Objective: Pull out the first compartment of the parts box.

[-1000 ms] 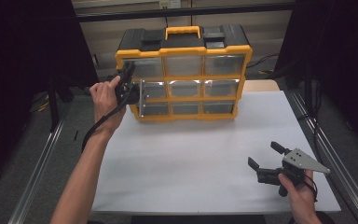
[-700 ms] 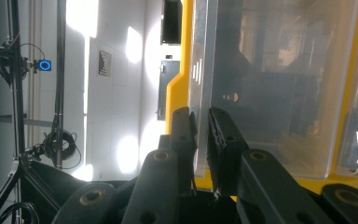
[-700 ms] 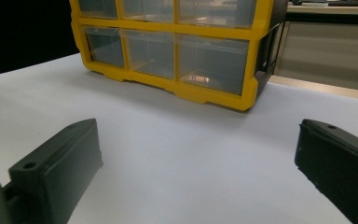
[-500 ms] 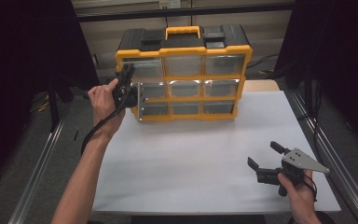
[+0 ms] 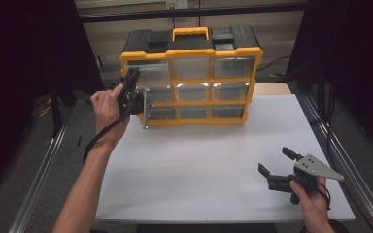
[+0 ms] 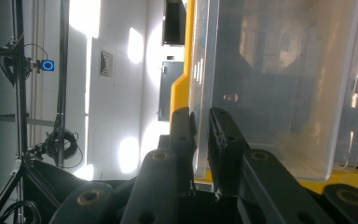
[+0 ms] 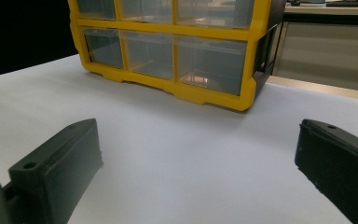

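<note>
Left gripper pinches a clear drawer pulled from the yellow organizer; right gripper rests spread wide on the white table, well apart.

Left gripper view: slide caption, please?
Left gripper clamps the clear plastic drawer's front edge at the yellow organizer.
</note>
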`<state>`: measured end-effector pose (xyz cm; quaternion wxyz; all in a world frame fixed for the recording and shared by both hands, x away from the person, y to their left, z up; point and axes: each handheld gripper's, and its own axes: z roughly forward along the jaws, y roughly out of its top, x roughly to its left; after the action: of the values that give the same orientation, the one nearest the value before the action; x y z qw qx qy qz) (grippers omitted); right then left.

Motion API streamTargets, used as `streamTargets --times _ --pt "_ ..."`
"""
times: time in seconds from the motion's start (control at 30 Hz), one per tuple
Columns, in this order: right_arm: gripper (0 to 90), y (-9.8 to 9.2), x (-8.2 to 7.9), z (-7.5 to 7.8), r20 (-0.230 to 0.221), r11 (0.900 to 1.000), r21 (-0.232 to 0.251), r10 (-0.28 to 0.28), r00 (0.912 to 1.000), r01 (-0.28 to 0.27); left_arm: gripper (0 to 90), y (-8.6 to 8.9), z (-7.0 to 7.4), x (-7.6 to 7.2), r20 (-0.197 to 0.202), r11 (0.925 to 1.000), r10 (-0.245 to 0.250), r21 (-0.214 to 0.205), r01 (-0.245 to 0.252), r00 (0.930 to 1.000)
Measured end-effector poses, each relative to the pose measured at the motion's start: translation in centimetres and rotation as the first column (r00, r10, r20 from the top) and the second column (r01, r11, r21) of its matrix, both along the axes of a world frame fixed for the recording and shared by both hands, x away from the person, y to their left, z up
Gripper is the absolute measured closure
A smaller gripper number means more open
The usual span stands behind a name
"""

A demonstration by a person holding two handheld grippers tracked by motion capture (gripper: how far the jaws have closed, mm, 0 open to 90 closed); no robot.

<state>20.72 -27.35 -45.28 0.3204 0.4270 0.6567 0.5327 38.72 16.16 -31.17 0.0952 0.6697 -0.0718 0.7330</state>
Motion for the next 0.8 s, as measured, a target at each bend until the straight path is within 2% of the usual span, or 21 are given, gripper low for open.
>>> streamTargets --times 0.03,0.13,0.17,0.27,0.3,0.37,0.67,0.73,0.8 --pt "0.2 0.0 0.0 0.0 0.000 1.0000 0.001 0.003 1.0000 -0.003 81.0 0.0 -0.1 0.0 -0.006 0.9999 -0.014 -0.009 0.014 0.9999" --pt "0.2 -0.1 0.0 0.0 0.000 1.0000 -0.002 0.002 1.0000 -0.002 81.0 0.0 -0.1 -0.2 -0.002 0.9999 -0.009 -0.008 0.009 1.0000" --pt "0.2 -0.1 0.0 0.0 -0.001 1.0000 -0.001 0.000 1.0000 0.000 81.0 0.1 -0.2 -0.2 -0.006 0.9995 -0.020 -0.027 0.020 0.9998" --pt "0.2 -0.1 0.0 0.0 0.000 1.0000 -0.002 0.002 1.0000 -0.002 80.8 0.1 -0.1 -0.5 -0.010 0.9997 -0.007 -0.023 0.006 0.9999" --pt "0.2 0.0 0.0 0.0 0.001 1.0000 0.000 0.002 1.0000 -0.002 80.7 0.1 -0.2 -0.5 -0.011 0.9991 -0.013 -0.040 0.013 0.9998" --pt "0.2 0.0 0.0 0.0 0.000 1.0000 -0.001 0.004 1.0000 -0.004 80.5 0.1 -0.1 -0.6 -0.010 0.9995 -0.008 -0.030 0.008 0.9999" --pt "0.2 -0.1 -0.1 0.0 -0.001 1.0000 0.000 0.000 1.0000 0.000 80.5 0.4 -0.1 -1.1 -0.014 0.9989 -0.030 -0.037 0.029 0.9995" --pt "0.2 0.0 0.0 0.0 -0.001 1.0000 -0.002 0.004 1.0000 -0.004 80.7 0.3 0.0 -1.3 -0.001 0.9993 -0.033 -0.020 0.033 0.9995" --pt "0.2 0.0 0.0 0.0 -0.001 1.0000 -0.004 0.005 1.0000 -0.005 80.9 0.3 -0.1 -1.3 -0.006 0.9995 -0.022 -0.024 0.022 0.9997"
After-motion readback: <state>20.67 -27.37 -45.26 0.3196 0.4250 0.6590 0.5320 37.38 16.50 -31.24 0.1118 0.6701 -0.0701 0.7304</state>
